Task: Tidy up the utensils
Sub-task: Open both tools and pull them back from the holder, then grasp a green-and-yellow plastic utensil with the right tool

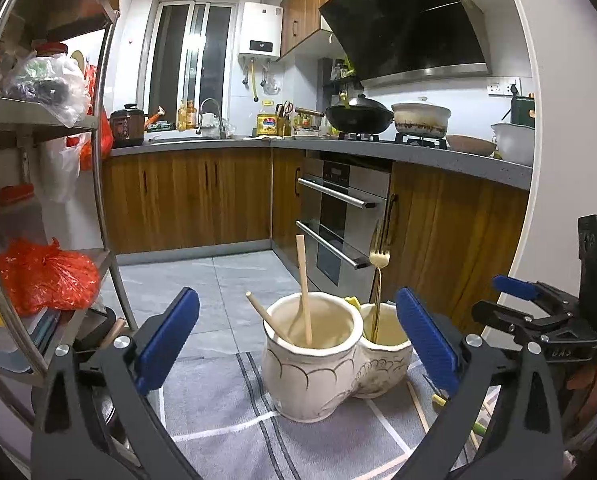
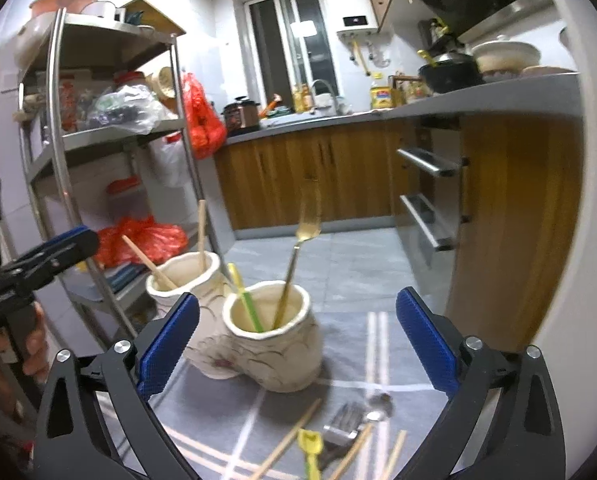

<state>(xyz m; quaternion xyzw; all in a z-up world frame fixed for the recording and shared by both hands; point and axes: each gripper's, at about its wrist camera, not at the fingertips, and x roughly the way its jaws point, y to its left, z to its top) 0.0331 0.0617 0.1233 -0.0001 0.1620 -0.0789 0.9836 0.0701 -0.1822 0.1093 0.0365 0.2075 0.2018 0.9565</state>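
Sorting is partly done: chopsticks (image 1: 304, 292) and a gold fork (image 2: 294, 256) stand in the twin ceramic holder (image 2: 274, 344), while loose utensils (image 2: 338, 436) wait on the cloth (image 1: 226, 400) before both grippers, left (image 1: 296, 344) and right (image 2: 296, 344), wide open and empty.

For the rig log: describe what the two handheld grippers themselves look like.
Both match. The left gripper and right gripper have black angular frames with triangular cutouts, silver round bolts, and two blue ribbed finger pads. Seen from the left camera, the right unit carries a black box with a green light and faint lettering. A bare hand grips the left handle.
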